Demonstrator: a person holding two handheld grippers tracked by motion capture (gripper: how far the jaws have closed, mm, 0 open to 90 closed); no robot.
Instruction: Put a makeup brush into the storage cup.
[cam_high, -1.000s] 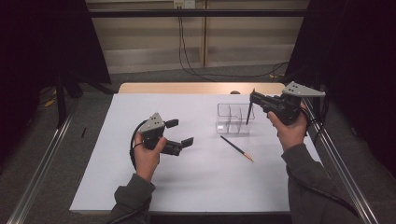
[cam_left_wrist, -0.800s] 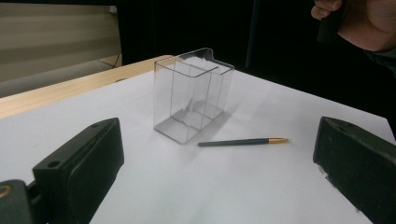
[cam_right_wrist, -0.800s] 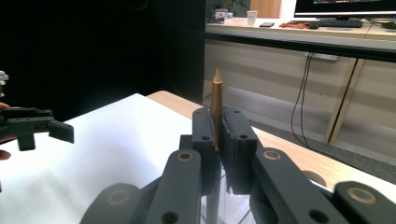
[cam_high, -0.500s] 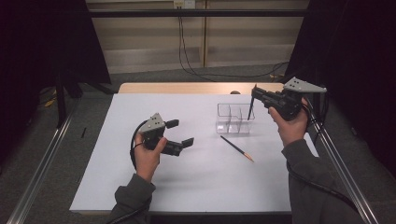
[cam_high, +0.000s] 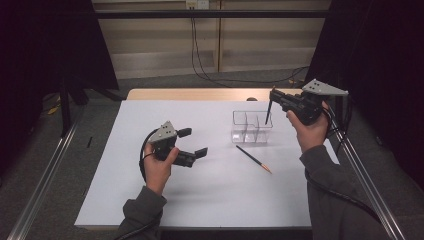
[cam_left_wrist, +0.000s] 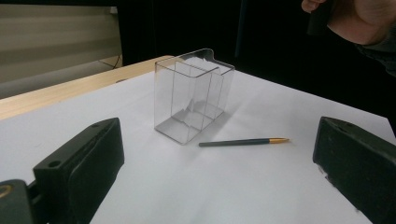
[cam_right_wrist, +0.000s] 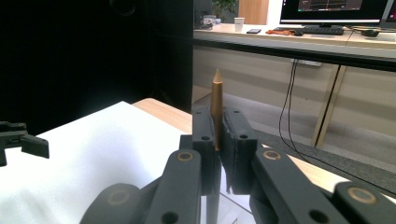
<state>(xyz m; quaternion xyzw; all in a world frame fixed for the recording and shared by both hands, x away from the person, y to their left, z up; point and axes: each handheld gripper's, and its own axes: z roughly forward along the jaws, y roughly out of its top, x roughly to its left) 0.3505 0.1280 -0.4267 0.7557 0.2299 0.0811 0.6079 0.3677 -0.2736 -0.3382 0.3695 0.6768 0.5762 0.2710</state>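
White paper covers the table (cam_high: 150, 200). Above the clear divided box (cam_high: 251, 127), the right gripper (cam_high: 273, 95) is clamped on a pencil (cam_high: 268, 111) — keep it upright, lower it straight into a compartment. The left gripper (cam_high: 192, 142) waits — jaws apart, another pencil (cam_high: 254, 159) nearby.

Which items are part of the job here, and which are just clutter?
In the job: held pencil, right gripper, clear divided holder, pencil on the table.
Lying about: open left gripper idle, wall cables, far desk's monitor.
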